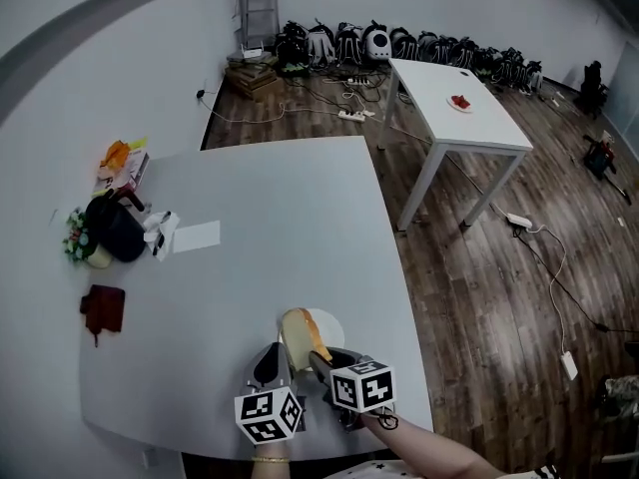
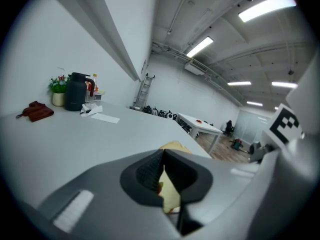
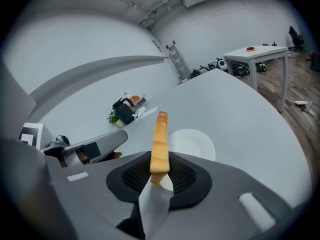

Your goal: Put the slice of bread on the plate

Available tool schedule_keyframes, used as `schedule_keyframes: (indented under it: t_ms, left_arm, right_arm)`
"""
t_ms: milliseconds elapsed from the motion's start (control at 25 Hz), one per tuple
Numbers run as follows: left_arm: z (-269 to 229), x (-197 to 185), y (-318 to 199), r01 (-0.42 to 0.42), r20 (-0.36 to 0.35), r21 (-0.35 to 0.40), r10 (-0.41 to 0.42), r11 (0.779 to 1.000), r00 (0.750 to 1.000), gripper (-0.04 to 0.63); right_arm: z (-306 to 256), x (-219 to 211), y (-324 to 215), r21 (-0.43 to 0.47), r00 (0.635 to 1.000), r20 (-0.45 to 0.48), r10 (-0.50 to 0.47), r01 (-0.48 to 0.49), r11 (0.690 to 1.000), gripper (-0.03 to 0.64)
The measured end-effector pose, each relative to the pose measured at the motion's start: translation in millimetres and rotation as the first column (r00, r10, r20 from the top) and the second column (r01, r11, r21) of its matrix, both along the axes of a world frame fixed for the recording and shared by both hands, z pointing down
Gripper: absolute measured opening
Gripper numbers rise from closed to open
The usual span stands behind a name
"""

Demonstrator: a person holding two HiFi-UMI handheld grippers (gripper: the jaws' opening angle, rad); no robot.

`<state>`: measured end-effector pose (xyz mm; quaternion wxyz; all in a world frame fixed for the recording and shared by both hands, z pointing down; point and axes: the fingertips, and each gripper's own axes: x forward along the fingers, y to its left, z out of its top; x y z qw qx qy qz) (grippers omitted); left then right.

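The slice of bread point(image 1: 300, 329) stands on edge, crust up, with my right gripper point(image 1: 318, 359) shut on its lower part. In the right gripper view the slice point(image 3: 160, 139) rises edge-on from between the jaws of this gripper point(image 3: 159, 171). The white plate point(image 3: 195, 145) lies just beyond it on the grey table. In the head view the plate point(image 1: 333, 323) shows right of the slice. My left gripper point(image 1: 270, 359) hovers close to the slice's left, fingertips together and holding nothing. In the left gripper view that gripper point(image 2: 164, 156) has the bread point(image 2: 176, 146) just past its tips.
At the table's left are a black kettle point(image 1: 115, 228), a small flower pot point(image 1: 76, 238), a sheet of paper point(image 1: 196, 236) and a dark red cloth point(image 1: 103, 307). The table's right edge point(image 1: 399, 277) drops to wooden floor. A second white table point(image 1: 454, 103) stands beyond.
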<state>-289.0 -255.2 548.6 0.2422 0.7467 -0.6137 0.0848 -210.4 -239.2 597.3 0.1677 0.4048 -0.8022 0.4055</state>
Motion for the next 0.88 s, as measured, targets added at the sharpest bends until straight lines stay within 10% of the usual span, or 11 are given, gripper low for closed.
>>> schedule_keyframes:
  t_ms: [360, 640, 880]
  left_arm:
    - [11, 21, -5, -0.069, -0.022, -0.022, 0.069, 0.997, 0.997, 0.008]
    - [6, 36, 1, -0.083, -0.026, -0.021, 0.083, 0.996, 0.996, 0.008]
    - [-1, 44, 14, -0.057, -0.011, -0.032, 0.057, 0.998, 0.998, 0.008]
  right_arm:
    - [11, 26, -13, 0.117, 0.949, -0.316, 0.006, 0.033, 0.993, 0.207]
    - [-6, 40, -9, 0.17, 0.964, -0.259, 0.054, -0.009, 0.985, 0.205]
    - [-32, 40, -2, 0.223, 0.991, -0.136, 0.019, 0.012, 0.975, 0.0]
